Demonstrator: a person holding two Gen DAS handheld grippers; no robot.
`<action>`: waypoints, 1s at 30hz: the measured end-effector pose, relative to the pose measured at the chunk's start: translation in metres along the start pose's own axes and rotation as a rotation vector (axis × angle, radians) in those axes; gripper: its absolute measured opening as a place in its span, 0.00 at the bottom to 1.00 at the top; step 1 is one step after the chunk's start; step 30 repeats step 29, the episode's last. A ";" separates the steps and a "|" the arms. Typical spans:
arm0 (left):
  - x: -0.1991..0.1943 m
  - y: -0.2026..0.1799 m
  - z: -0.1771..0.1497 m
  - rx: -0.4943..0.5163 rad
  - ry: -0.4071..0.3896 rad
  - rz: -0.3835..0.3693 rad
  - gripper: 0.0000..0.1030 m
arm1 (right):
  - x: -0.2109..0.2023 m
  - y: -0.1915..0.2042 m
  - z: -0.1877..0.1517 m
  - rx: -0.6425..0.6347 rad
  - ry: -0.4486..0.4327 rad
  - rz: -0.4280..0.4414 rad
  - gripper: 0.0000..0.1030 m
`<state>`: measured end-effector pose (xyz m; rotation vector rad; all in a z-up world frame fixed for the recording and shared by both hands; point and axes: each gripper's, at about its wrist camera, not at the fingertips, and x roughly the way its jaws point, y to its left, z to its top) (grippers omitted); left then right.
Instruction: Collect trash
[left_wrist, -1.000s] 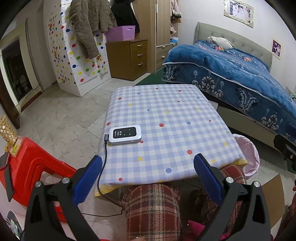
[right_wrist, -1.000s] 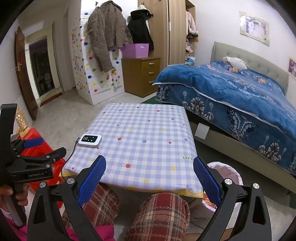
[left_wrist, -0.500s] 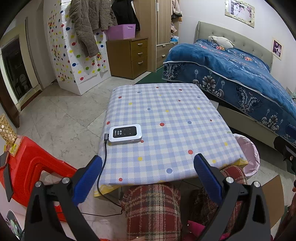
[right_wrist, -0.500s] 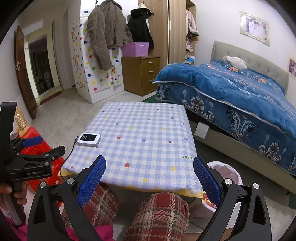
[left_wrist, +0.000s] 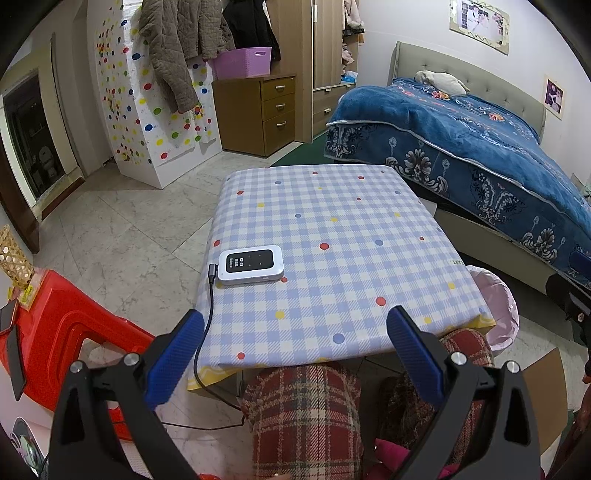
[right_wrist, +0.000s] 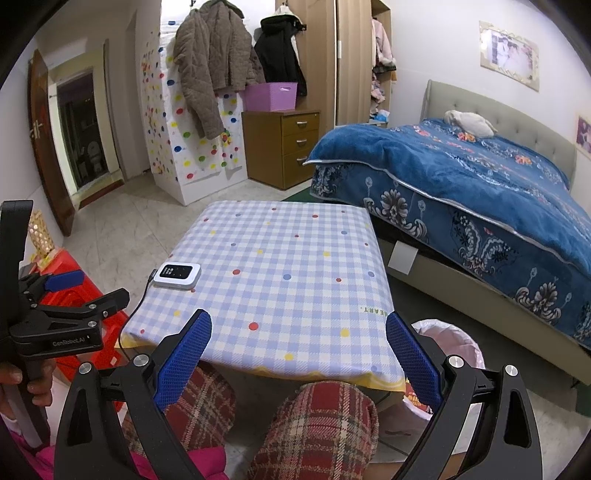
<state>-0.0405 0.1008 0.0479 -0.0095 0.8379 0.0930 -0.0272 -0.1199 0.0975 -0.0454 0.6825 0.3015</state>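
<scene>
A small table with a blue checked, dotted cloth (left_wrist: 332, 236) stands in front of me; it also shows in the right wrist view (right_wrist: 280, 273). I see no trash on it. A bin lined with a pink bag (left_wrist: 498, 306) stands at the table's right near corner, also in the right wrist view (right_wrist: 454, 343). My left gripper (left_wrist: 295, 332) is open and empty, held above the near table edge. My right gripper (right_wrist: 299, 336) is open and empty, near the front edge too. The left gripper shows from the side in the right wrist view (right_wrist: 88, 291).
A white pocket device (left_wrist: 251, 264) with a black cable lies on the table's left near part. My plaid-trousered knees (left_wrist: 306, 417) are under the front edge. A red plastic stool (left_wrist: 55, 332) stands left, a blue-covered bed (left_wrist: 461, 147) right, a wooden drawer unit (left_wrist: 258, 110) behind.
Both grippers stay open and empty. Both views have shifted only slightly; nothing on the table has moved.
</scene>
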 end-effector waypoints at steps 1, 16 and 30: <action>0.000 0.000 0.000 0.000 0.000 0.000 0.93 | 0.001 -0.001 -0.001 0.000 0.001 0.000 0.91; -0.001 -0.002 0.000 0.001 -0.001 0.000 0.93 | 0.003 -0.007 -0.009 0.009 0.002 0.003 0.91; 0.018 -0.018 0.003 0.010 -0.019 -0.052 0.93 | 0.019 -0.050 -0.039 0.073 -0.014 -0.044 0.93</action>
